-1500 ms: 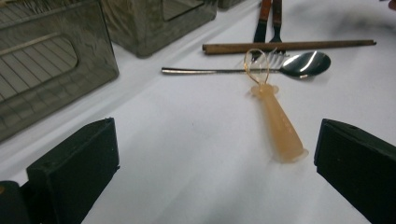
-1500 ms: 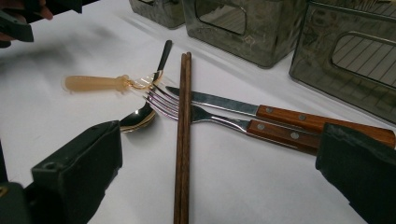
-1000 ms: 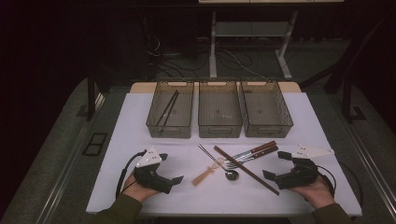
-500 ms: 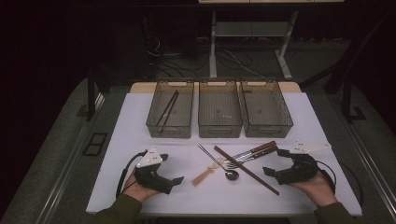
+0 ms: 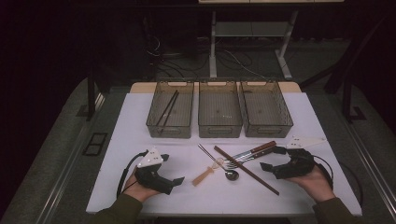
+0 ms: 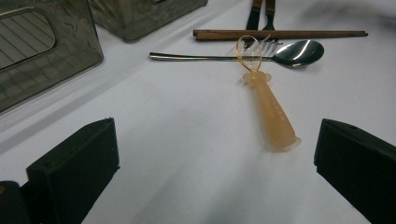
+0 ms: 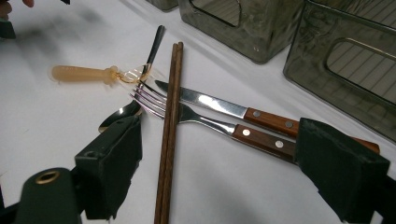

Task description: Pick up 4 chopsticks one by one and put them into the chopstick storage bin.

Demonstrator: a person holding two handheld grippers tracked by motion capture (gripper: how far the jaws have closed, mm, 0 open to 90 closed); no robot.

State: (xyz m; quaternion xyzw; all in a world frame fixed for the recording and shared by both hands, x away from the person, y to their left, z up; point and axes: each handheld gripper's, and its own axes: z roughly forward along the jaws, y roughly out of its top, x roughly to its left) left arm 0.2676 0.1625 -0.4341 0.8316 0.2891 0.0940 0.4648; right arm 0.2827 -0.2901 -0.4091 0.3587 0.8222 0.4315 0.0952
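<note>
Since a second ago the right gripper [image 5: 271,157] has slid left toward the cutlery, jaws wide around the chopsticks [image 7: 169,135], fork [image 7: 210,122] and knife [image 7: 243,112] on the table; left gripper [image 5: 180,180] rests wide, facing the orange-handled tool [image 6: 271,112]

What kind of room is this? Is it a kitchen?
Probably not a kitchen; it looks more like a lab or workshop. The white table holds three sorting bins and loose cutlery, cables trail on the dark floor, and a hand-held gripper waits nearby.
</note>
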